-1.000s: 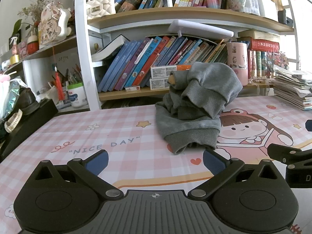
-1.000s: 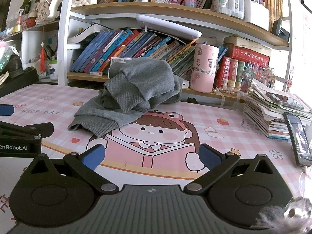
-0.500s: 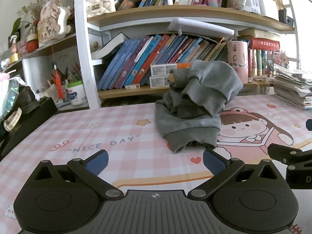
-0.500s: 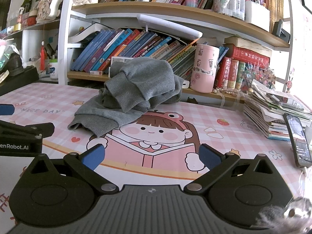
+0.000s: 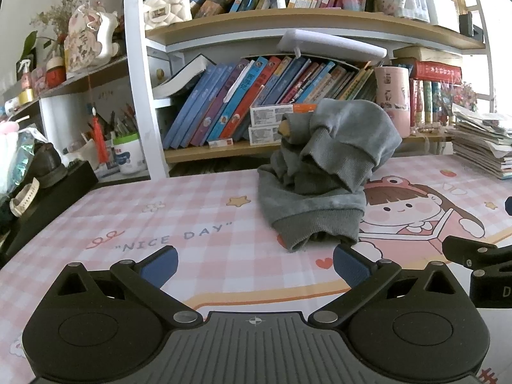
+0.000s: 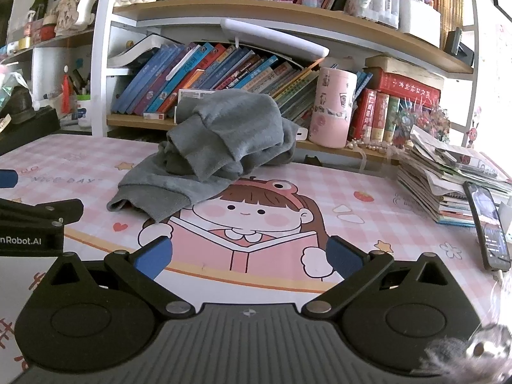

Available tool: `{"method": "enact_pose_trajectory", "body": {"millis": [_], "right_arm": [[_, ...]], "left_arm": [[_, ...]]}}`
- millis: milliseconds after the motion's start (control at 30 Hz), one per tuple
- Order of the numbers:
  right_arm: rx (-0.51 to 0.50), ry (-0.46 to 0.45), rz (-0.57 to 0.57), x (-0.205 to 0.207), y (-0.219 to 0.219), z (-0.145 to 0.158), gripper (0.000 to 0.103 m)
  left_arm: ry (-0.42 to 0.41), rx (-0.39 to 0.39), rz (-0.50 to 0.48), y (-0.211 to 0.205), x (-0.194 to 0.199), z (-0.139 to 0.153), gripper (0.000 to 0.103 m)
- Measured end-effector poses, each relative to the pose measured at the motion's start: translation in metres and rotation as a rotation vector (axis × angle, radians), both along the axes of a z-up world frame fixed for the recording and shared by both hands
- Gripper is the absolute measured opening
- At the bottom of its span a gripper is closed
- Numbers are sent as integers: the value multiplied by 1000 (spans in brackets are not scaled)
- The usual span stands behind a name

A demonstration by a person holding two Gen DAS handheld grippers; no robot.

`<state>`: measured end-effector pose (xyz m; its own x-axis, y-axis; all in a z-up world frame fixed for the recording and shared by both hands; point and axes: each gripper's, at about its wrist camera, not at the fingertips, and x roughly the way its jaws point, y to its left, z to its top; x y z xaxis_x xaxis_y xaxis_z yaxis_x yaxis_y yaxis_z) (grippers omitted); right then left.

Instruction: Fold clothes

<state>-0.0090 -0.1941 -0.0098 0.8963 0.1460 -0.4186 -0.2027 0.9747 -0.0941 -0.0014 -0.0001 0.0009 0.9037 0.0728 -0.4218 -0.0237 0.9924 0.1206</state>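
A grey sweatshirt lies crumpled in a heap on the pink checked desk mat, its ribbed hem toward me and a cuffed sleeve draped over the top. In the right wrist view the same sweatshirt sits left of centre, beyond the cartoon girl print. My left gripper is open, low over the mat, just short of the hem. My right gripper is open too, nothing between its blue pads, hovering over the printed book. Each gripper shows at the edge of the other's view.
A bookshelf packed with books runs along the back. A pink cup stands behind the sweatshirt. A stack of papers and books and a phone lie at the right. A black box sits at the left edge.
Both grippers have crept slightly forward toward the sweatshirt; their fingers stay spread and the garment has not moved.
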Motion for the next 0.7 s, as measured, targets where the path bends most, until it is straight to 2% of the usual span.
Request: {"method": "enact_pose_trajectory", "body": {"millis": [700], "right_arm": [[-7, 2, 23, 0, 3, 0, 102]], "left_arm": [[1, 2, -8, -1, 0, 0, 103]]}}
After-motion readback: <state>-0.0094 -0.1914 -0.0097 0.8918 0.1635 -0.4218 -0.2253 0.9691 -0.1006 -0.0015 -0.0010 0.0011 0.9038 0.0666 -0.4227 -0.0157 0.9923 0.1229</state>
